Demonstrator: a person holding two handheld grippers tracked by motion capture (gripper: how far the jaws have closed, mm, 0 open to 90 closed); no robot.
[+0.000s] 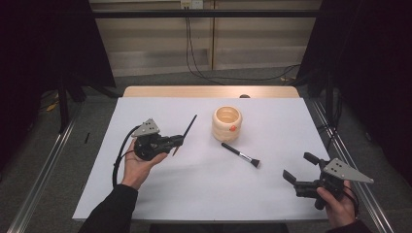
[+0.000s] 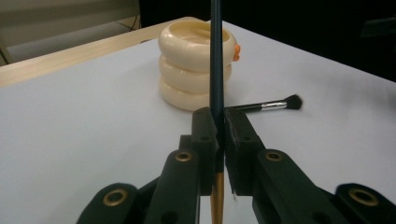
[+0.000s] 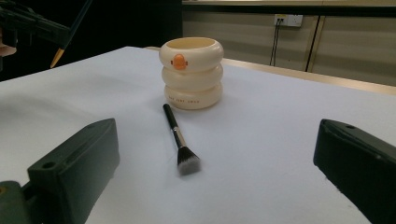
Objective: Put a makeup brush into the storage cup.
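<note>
Pointing toward upper right of the high view, the slim dark gold-tipped pencil (image 1: 186, 130) sits pinched in the left gripper (image 1: 178, 141); right gripper (image 1: 297, 167) jaws spread; cream ringed cup (image 1: 227, 123) interior unclear

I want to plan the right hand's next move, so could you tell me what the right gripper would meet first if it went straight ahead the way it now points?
Most likely the makeup brush: in the right gripper view it lies on the white table between the open jaws of the right gripper, bristles nearest. The cream ringed cup stands just behind it. Depth is hard to judge.
</note>
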